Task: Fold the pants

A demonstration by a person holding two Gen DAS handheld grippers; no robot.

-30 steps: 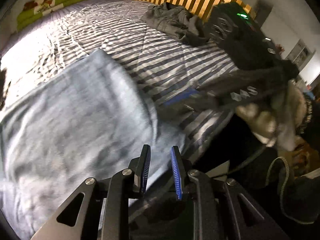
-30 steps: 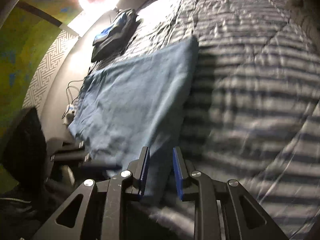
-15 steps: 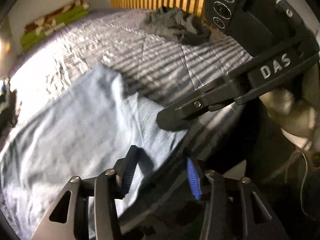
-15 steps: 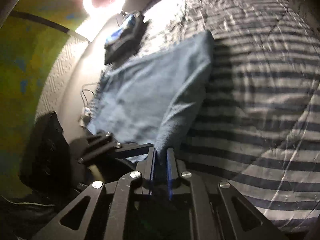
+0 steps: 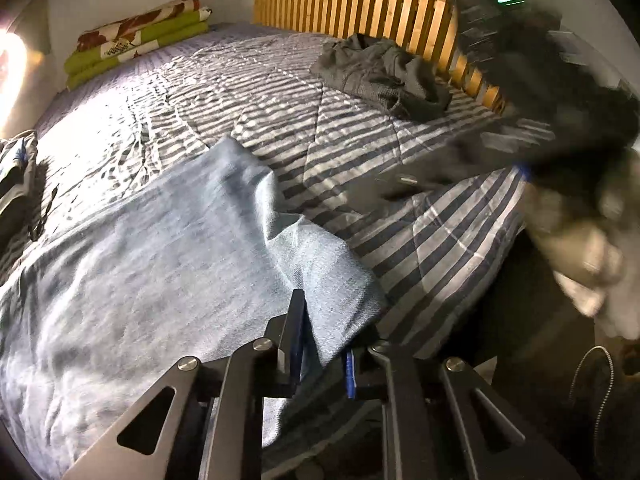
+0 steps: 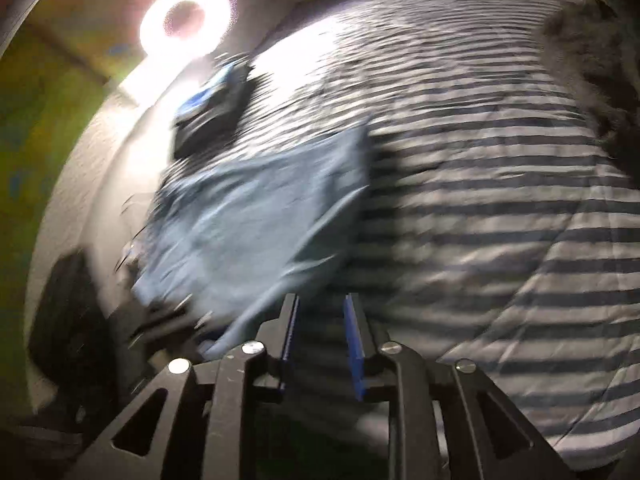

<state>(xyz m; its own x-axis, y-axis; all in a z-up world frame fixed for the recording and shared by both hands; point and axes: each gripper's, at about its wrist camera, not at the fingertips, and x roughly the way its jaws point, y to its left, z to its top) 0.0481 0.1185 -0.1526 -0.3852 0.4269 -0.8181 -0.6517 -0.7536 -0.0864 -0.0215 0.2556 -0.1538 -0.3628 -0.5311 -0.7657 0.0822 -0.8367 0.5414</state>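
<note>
my landmark is the light blue denim pants (image 5: 168,248), spread flat on the grey-and-white striped quilted bedspread (image 5: 304,120) at the bed's near edge. my left tongs (image 5: 322,354) sit at the near corner of the pants; their jaws have just been closing, and a fold of the blue cloth runs down between the blue pads, so they are clenched on that corner. past the far end of the pants, against the wall, lies a stack of folded green and red-patterned blankets (image 5: 136,44). to the far right of the pants a crumpled dark grey garment (image 5: 384,72) rests against the slatted wooden headboard (image 5: 360,12). my right tongs (image 6: 322,342), seen clearly only in the right wrist view, hang just beside the right edge of the pants (image 6: 256,216); their jaws have just been opening, they stand a little apart, and only striped bedspread (image 6: 500,208) shows between them, so they have let go. beyond the far end of the pants a bright ring light (image 6: 186,20) glares, with a dark and blue bundle (image 6: 212,108) below it, too blurred to tell what it is.
</note>
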